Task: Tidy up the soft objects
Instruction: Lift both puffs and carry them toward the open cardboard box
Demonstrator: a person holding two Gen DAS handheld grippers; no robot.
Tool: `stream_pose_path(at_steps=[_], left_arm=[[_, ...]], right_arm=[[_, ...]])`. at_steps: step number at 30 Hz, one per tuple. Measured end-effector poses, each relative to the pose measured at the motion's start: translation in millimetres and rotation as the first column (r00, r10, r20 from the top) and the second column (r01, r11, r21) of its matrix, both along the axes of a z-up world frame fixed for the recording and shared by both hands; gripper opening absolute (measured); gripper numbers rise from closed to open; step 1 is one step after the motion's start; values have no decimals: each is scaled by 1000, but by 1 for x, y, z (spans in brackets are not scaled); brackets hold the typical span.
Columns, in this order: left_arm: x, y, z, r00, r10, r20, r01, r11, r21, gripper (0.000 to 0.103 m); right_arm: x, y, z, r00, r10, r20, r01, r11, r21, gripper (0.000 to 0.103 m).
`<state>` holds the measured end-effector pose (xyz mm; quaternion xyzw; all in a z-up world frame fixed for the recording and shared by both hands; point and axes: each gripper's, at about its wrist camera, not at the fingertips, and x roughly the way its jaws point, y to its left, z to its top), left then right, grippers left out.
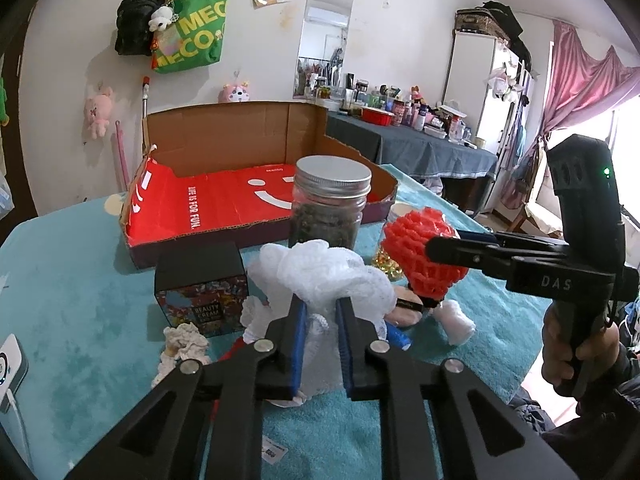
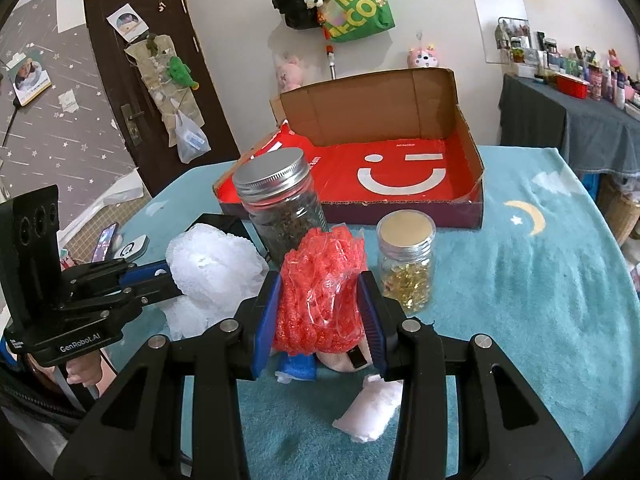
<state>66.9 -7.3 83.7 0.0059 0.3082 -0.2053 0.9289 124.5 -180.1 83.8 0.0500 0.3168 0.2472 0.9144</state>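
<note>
- Left gripper (image 1: 321, 312): fingers pinched on a white mesh puff (image 1: 320, 272), frilly and bunched, raised above the teal cloth (image 1: 80, 280) before the dark jar (image 1: 326, 208).
- Right gripper (image 2: 320, 312): fingers clamped on a red foam net (image 2: 320, 288), crinkled, glossy, left of the small jar (image 2: 406, 264), near the red-lined box (image 2: 400, 168).

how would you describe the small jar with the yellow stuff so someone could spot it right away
Start at the open cardboard box with the red smiley lining on the teal blanket. Just in front of it stand two jars; the small jar is the shorter one, beside the red mesh bundle in the right gripper. It holds golden capsules under a flat pale lid, while the taller jar has dark contents and a metal lid.
</note>
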Motion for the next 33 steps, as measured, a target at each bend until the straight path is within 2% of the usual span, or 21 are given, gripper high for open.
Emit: stream_pose_path(at_steps=[12,20,23,25,26,28,30,33], left_arm=[[-5,7,8,999,3,38,-3,1000,-1,12],[-4,6,-17,1000,-7,-4,7,1000,19,15],[-9,4,-21,1000,0,22,0,999,37,26],[-12,1,-22,999,12,46,-15,998,61,45],[-13,1,-23,998,14,58,-18,997,72,47],[-14,-1,-27,999,11,53,-16,996,84,59],[-13,0,-29,999,12,49,-17,996,83,65],[-10,-1,-31,999,13,45,-17,996,84,75]], right_arm=[[-7,-3,11,999,-2,32,1,1000,4,37],[-5,4,-8,1000,-11,1,11,999,-41,37],[-4,9,-21,1000,-20,-14,19,997,-80,40],[-3,9,-27,999,-27,-23,25,995,-94,40],[-3,9,-30,999,-32,-30,29,995,-98,42],[-3,8,-33,999,-37,-38,34,995,-96,44],[-2,5,-36,998,-45,-46,41,995,-90,58],[-3,4,-37,998,-45,-42,41,995,-91,62]])
